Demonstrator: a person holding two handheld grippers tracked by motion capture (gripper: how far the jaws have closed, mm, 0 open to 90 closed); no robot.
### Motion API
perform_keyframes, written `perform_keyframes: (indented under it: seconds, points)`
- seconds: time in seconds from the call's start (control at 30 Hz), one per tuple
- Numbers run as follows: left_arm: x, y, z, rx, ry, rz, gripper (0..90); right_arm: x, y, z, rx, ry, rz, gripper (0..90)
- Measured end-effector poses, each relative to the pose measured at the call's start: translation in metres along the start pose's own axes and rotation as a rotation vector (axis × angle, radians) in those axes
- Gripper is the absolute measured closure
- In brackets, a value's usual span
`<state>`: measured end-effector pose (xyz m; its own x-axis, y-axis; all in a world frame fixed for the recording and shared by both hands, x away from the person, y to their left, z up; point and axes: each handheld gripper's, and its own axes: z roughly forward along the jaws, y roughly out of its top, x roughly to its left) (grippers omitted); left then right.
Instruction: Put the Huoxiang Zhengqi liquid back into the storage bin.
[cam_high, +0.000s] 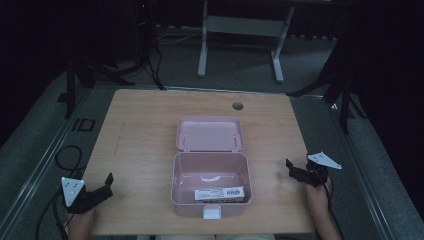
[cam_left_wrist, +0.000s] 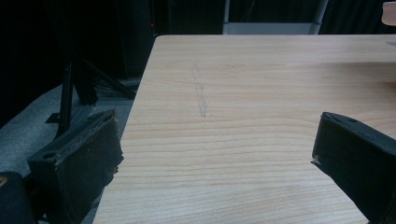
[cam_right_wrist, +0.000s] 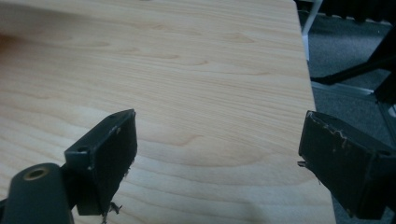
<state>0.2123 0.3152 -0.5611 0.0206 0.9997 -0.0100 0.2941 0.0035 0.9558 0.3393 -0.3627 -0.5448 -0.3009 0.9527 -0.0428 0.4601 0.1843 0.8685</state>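
Note:
An open pink box (cam_high: 174, 175) sits in the middle of the wooden table (cam_high: 140, 130), its lid (cam_high: 210, 134) laid back behind it. Inside, along the front wall, lies a flat pack with a white barcode label (cam_high: 220, 193). My left gripper (cam_high: 102, 186) rests near the table's front left corner, well left of the box. Its jaws stand open over bare wood (cam_left_wrist: 217, 140). My right gripper (cam_high: 295, 170) is near the right edge, right of the box. It is open too, with nothing between its jaws (cam_right_wrist: 217, 135).
A round cable hole (cam_high: 238, 106) lies near the table's far edge. Beyond the table stands a white desk frame (cam_high: 202, 45), and black stands flank both sides. Cables (cam_high: 67, 157) loop on the grey floor at left. The table's edges run close beside both grippers.

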Motion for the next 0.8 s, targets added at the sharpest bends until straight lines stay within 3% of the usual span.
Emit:
perform_keyframes:
  seconds: [0.17, 0.4, 0.47, 0.7, 0.8]
  points:
    - [0.0, 0.0, 0.0, -0.001, -0.001, -0.001, 1.7, -0.006, -0.004, -0.003, -0.015, -0.053, 0.039, 11.3]
    - [0.0, 0.0, 0.0, -0.002, -0.003, -0.002, 1.7, -0.02, -0.006, -0.003, 0.007, -0.089, 0.117, 12.8]
    - [0.0, 0.0, 0.0, -0.002, -0.003, -0.002, 1.7, -0.024, -0.006, -0.004, 0.012, -0.084, 0.153, 12.8]
    - [0.001, 0.0, -0.001, -0.004, -0.003, -0.002, 1.7, -0.03, -0.007, -0.004, 0.017, -0.095, 0.176, 12.8]
    - [0.0, 0.0, -0.001, -0.006, -0.003, -0.002, 1.7, -0.031, -0.008, -0.004, 0.015, -0.077, 0.194, 12.9]
